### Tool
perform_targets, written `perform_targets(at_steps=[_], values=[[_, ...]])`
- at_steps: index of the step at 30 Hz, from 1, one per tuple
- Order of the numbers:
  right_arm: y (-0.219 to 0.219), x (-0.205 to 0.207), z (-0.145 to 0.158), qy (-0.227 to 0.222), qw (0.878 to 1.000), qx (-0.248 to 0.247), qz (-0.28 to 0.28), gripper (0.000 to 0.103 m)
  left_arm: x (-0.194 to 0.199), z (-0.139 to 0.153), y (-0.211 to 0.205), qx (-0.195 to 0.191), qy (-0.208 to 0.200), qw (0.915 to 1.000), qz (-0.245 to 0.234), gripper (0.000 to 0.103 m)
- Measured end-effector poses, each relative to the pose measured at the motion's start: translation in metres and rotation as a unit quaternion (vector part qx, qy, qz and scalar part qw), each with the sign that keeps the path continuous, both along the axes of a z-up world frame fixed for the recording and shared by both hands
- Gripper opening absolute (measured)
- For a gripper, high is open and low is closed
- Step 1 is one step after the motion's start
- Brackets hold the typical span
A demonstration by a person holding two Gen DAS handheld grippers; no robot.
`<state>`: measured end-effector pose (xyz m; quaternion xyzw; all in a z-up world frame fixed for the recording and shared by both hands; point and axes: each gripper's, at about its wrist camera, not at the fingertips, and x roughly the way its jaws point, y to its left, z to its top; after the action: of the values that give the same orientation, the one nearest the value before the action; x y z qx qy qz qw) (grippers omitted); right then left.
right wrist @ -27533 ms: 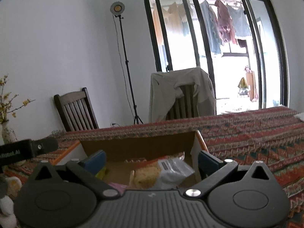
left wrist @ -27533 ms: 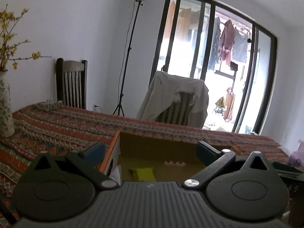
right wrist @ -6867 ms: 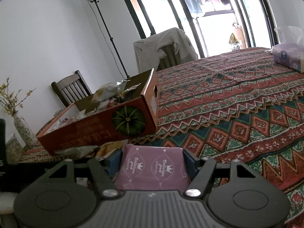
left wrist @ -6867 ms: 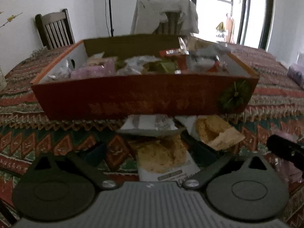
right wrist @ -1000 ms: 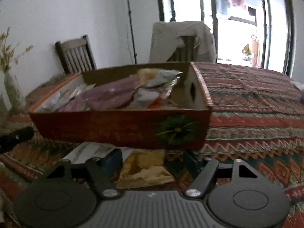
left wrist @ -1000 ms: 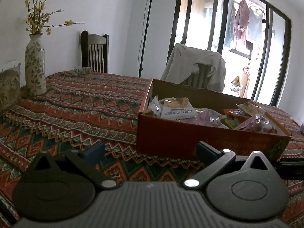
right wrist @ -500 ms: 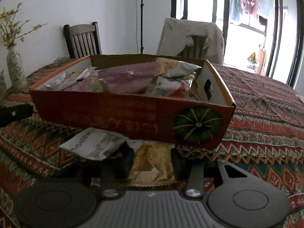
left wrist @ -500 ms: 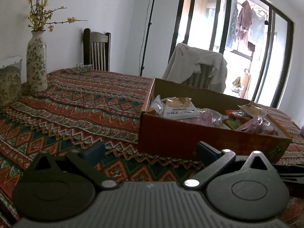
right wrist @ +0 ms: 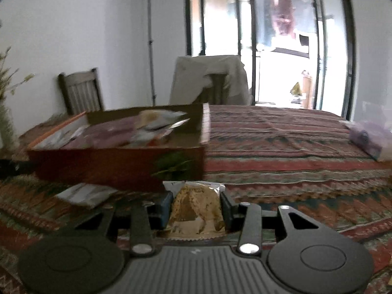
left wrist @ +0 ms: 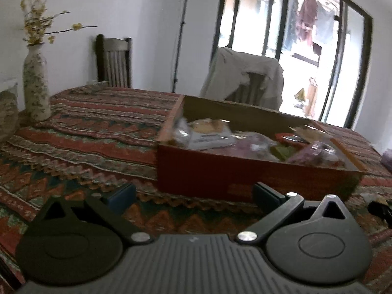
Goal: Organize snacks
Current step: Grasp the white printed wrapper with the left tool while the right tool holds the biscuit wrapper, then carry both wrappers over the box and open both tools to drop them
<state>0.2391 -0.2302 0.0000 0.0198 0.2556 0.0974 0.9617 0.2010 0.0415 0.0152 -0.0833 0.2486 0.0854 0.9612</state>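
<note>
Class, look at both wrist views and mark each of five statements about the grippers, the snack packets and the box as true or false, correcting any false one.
1. The right gripper is shut on a yellow-brown snack packet. True.
2. The left gripper holds a purple packet. False: its jaws stand open with nothing between them.
3. The orange cardboard box is empty. False: several snack packets lie in it.
4. A white snack packet lies on the tablecloth in front of the box. True.
5. The flower vase stands inside the box. False: it stands on the tablecloth, apart from the box.
</note>
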Motion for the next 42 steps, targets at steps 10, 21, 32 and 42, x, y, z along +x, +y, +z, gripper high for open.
perform_targets(at_steps=[10, 21, 32, 42], values=[[-0.026, 0.014, -0.010, -0.013, 0.998, 0.053, -0.016, 0.041, 0.022, 0.009, -0.069, 0.044, 0.035, 0.9972, -0.049, 0.103], [-0.033, 0.015, -0.015, -0.010, 0.996, 0.082, -0.015, 0.041, 0.068, -0.014, -0.111, 0.084, 0.106, 0.9896, -0.050, 0.103], [-0.031, 0.014, -0.017, -0.010, 0.996, 0.084, -0.005, 0.041, 0.076, -0.030, -0.110, 0.055, 0.121, 0.9893, -0.061, 0.052], [-0.031, 0.013, -0.017, -0.016, 0.996, 0.085, -0.001, 0.041, 0.057, -0.022, -0.098, 0.025, 0.094, 0.9930, -0.068, 0.047]])
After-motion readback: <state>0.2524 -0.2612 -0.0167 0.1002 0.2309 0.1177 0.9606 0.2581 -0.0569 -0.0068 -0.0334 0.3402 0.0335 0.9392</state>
